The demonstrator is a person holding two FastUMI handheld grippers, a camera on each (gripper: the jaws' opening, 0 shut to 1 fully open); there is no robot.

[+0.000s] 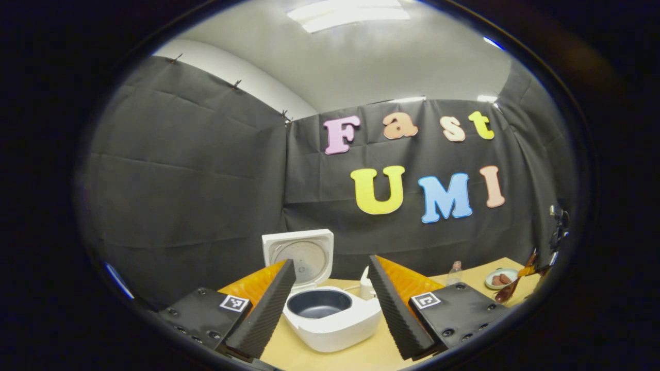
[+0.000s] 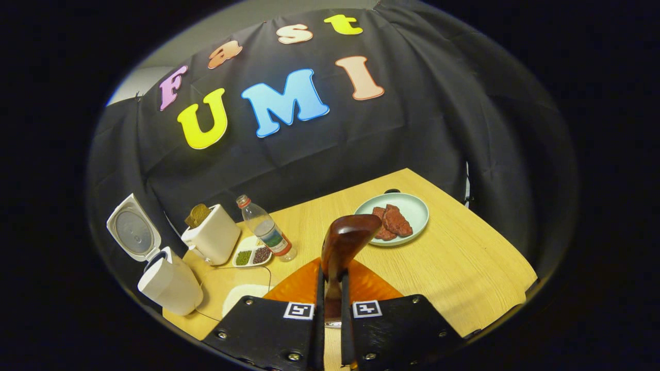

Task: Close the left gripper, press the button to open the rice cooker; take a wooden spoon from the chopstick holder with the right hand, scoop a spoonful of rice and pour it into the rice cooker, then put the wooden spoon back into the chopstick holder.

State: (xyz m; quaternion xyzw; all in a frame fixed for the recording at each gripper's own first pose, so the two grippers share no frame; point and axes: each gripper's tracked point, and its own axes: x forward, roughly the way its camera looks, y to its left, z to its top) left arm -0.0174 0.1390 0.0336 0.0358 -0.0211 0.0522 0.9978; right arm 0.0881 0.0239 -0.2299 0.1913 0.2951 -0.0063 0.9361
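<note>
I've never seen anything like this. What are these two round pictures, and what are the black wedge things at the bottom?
Those wedges are hand-held tongs; a person carries one pair in each hand, each with its own camera. The left gripper view looks past the open left tongs at a white rice cooker, lid up, on a wooden table. The right gripper view shows the right tongs shut on a wooden spoon, bowl raised. Beyond it lie a plate of meat, a water bottle, a toaster, a small dish of beans and the cooker again.
</note>
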